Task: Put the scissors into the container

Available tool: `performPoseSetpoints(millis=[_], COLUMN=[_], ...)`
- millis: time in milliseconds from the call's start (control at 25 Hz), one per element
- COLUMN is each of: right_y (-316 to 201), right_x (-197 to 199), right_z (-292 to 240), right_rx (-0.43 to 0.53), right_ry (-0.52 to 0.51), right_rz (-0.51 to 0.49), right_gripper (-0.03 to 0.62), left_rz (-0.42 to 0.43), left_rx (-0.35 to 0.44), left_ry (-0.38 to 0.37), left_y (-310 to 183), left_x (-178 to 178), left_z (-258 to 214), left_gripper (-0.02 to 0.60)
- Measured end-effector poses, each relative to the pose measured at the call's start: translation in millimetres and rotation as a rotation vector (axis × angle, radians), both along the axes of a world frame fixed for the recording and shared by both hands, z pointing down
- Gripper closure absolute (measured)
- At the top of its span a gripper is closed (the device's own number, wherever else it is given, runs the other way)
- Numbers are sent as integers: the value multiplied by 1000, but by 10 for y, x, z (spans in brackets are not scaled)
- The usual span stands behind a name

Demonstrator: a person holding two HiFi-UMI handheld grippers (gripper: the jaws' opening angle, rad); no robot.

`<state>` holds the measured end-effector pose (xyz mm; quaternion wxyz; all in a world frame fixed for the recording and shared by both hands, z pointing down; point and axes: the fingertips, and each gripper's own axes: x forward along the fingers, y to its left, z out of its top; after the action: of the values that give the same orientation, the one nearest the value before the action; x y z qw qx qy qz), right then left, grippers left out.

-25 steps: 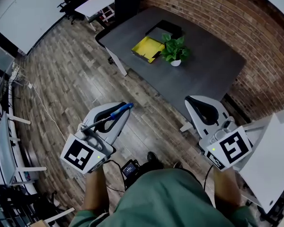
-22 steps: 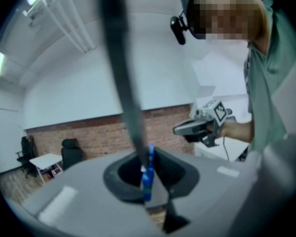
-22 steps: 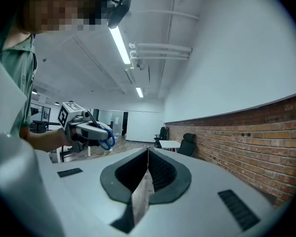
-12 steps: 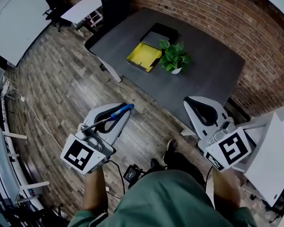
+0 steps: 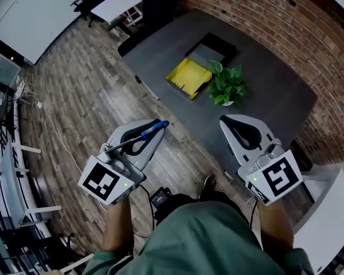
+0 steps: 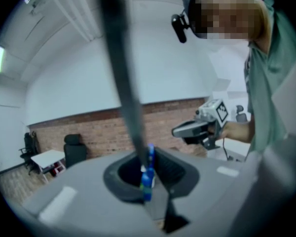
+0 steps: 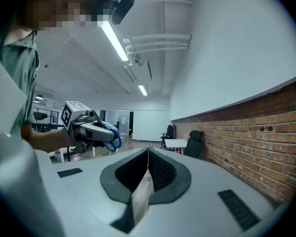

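Nearest you, your left gripper (image 5: 159, 127) has its fingers pinched almost together on the scissors (image 5: 151, 132) (blue handle at the tips, dark blade slanting back over the body). It hangs over the wood floor (image 5: 86, 96), near-left of the potted plant (image 5: 227, 87). Your right gripper (image 5: 225, 121) sits on the near side of the plant, over the edge of the counter (image 5: 269, 96), fingers together with nothing between them. The yellow container (image 5: 189, 77) lies just left of the plant, a black tray (image 5: 213, 47) behind it.
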<state>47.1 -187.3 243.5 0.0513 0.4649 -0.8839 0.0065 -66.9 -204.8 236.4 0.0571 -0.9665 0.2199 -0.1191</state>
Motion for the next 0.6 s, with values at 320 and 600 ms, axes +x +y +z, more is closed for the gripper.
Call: performPoseSetpoints(millis=[320, 600], right_y=[-441, -810], right_x=[110, 182], right_z=[85, 129], right_rx=[-20, -27], right_ry=[-14, -4], right_rz=[-51, -19], right_gripper=[588, 588], left_rz=[-45, -19], left_rx=[-6, -17], left_ry=[-19, -3], left_y=[-434, -863], left_x=[158, 232], left_z=[41, 125], left_gripper=[534, 534])
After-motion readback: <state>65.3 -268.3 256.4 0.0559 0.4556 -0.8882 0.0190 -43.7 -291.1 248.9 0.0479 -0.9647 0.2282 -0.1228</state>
